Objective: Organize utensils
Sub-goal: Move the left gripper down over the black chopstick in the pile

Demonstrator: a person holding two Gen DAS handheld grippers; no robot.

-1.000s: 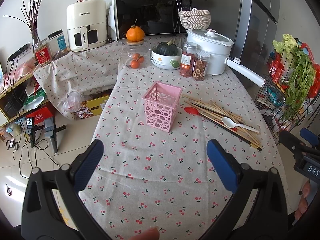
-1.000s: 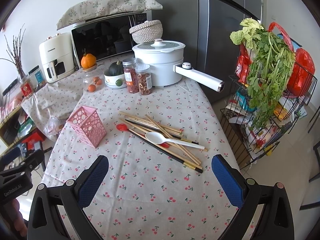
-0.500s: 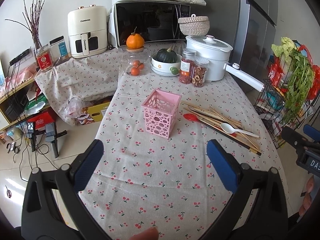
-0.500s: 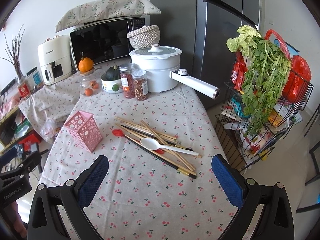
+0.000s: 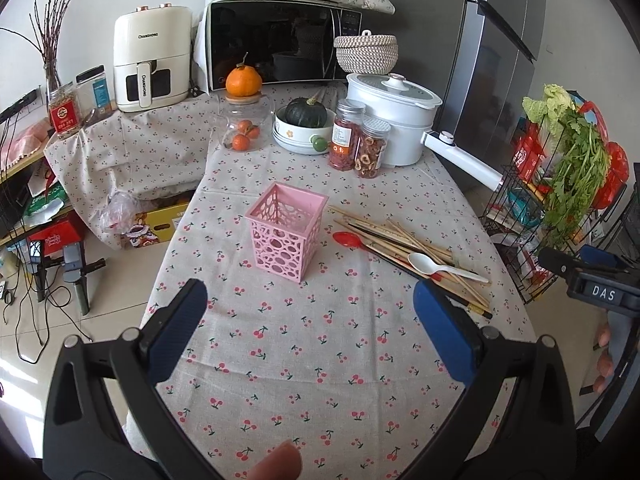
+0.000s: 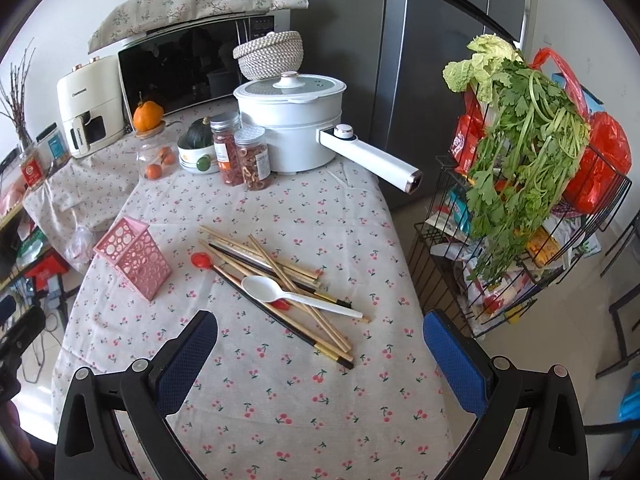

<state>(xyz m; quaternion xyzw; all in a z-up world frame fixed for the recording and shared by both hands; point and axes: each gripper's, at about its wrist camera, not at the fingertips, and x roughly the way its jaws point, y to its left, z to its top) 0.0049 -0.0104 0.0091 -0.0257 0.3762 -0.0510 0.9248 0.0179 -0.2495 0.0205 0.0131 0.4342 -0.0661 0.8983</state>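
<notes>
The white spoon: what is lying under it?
The white spoon lies on crossed chopsticks and the red spoon's handle, mostly hidden beneath the pile. Whether it touches the tablecloth cannot be seen.

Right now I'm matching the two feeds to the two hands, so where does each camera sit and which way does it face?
Left wrist: rides the left gripper near the table's front edge, facing the pink basket and the microwave; its open blue fingers, a fingertip, and the right gripper at right show.
Right wrist: rides the right gripper, facing the chopsticks, white spoon and white pot; open fingers show.
Shared: basket, utensil pile, pot, microwave.
</notes>
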